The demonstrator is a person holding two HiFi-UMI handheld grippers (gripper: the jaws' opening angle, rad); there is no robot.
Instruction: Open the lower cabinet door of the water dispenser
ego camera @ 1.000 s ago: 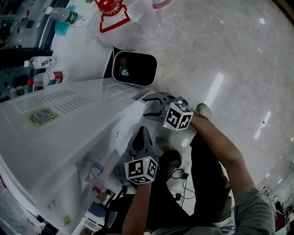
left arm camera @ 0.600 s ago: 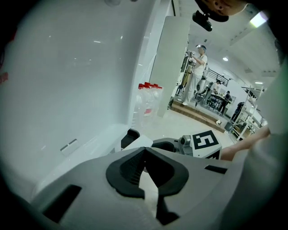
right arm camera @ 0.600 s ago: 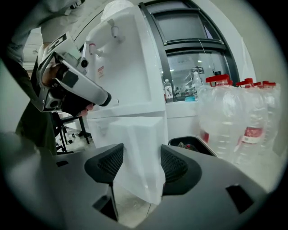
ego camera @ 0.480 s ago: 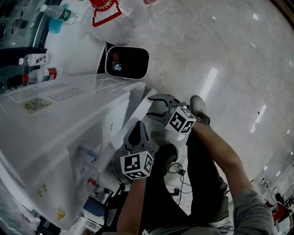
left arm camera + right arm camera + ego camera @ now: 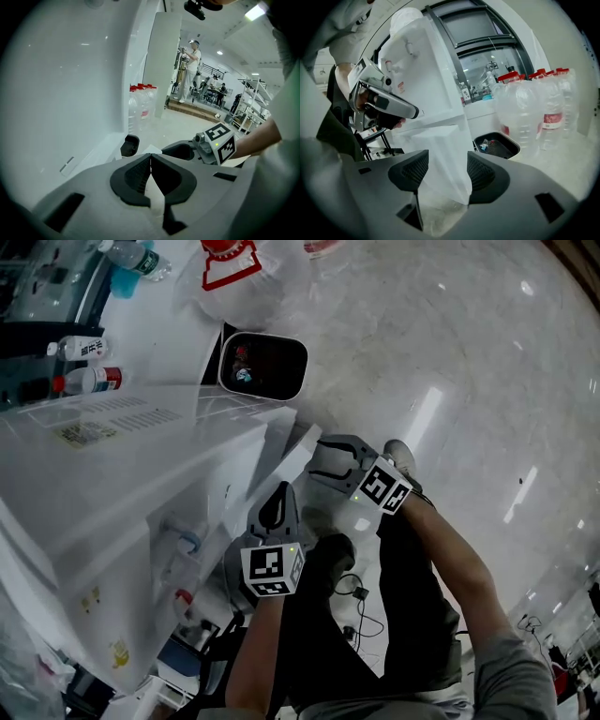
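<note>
The white water dispenser [image 5: 112,484] fills the left of the head view. Its lower cabinet door [image 5: 289,470] stands swung out from the body. My right gripper [image 5: 328,458] is at the door's free edge, shut on it. In the right gripper view the white door panel [image 5: 440,154] fills the gap between the two pads. My left gripper [image 5: 277,507] hovers just below the door, close to the dispenser's front. Its jaws are shut with nothing between them [image 5: 150,161]. The right gripper [image 5: 183,151] shows beyond them, beside the dispenser's wall [image 5: 70,93].
A black waste bin [image 5: 262,367] stands on the floor past the dispenser, next to large water bottles [image 5: 234,277]. Small bottles [image 5: 84,381] sit on a counter at the far left. Cables [image 5: 361,601] lie by my feet. People stand far off [image 5: 190,70].
The right gripper has moved away from the dispenser with the door edge, and the door has swung further out. The left gripper has barely shifted and stays shut.
</note>
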